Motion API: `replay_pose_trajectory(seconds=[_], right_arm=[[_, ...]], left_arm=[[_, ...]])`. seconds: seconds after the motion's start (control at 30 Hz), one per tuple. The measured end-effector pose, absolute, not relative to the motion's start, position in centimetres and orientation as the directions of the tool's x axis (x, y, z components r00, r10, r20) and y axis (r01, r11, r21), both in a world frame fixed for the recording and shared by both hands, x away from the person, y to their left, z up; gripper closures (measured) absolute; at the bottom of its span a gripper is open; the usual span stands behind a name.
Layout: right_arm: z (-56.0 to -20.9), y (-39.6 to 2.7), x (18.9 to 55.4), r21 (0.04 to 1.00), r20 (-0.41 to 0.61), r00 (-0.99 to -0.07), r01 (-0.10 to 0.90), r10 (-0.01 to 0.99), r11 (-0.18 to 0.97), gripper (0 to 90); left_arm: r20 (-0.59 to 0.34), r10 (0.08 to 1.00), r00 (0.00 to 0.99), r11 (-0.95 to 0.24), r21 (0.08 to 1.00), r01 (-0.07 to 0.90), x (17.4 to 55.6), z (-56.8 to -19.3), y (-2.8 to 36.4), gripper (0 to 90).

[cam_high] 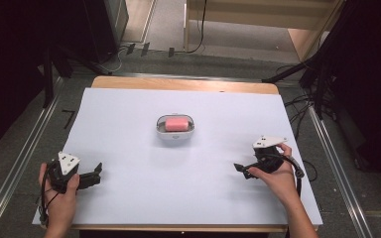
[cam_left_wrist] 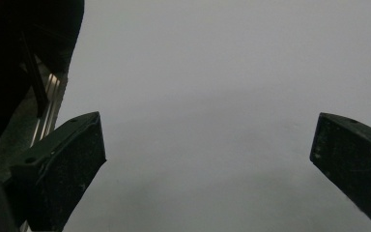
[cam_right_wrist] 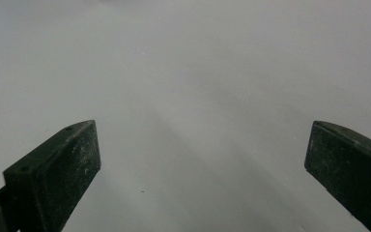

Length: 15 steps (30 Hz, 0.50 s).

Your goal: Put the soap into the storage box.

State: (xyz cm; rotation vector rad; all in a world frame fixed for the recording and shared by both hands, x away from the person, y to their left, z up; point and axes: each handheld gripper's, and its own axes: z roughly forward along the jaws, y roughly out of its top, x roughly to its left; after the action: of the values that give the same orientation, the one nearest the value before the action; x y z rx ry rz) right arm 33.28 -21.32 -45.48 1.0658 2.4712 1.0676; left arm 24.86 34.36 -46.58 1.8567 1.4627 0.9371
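a small white rounded plastic tray point(cam_high: 159, 130) sits at the centre of the frame on the white sheet-covered wooden table point(cam_high: 129, 198), with a pink oblong block point(cam_high: 176, 124) lying in it. my left gripper point(cam_high: 97, 173) rests lower left, my right gripper point(cam_high: 239, 168) lower right, the tray between them and higher up.

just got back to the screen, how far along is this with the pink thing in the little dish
Nothing looks done yet. The pink block lies in the white dish mid-table, untouched. Nothing is in hand: the left tongs and right tongs both rest near the front edge of the white table cover, jaws wide apart over bare surface in each gripper view. Reaching the dish and whatever follows is all left.
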Motion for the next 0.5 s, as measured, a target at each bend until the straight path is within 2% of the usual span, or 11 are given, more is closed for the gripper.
replay_pose_trajectory(seconds=[0.5], right_arm=[[-46.3,-22.9,31.9,0.718,0.064,-0.682,0.539,0.728,0.441,0.0]], left_arm=[[0.17,0.974,0.149,-0.224,0.799,0.558,24.9,-46.6,34.3,0.0]])
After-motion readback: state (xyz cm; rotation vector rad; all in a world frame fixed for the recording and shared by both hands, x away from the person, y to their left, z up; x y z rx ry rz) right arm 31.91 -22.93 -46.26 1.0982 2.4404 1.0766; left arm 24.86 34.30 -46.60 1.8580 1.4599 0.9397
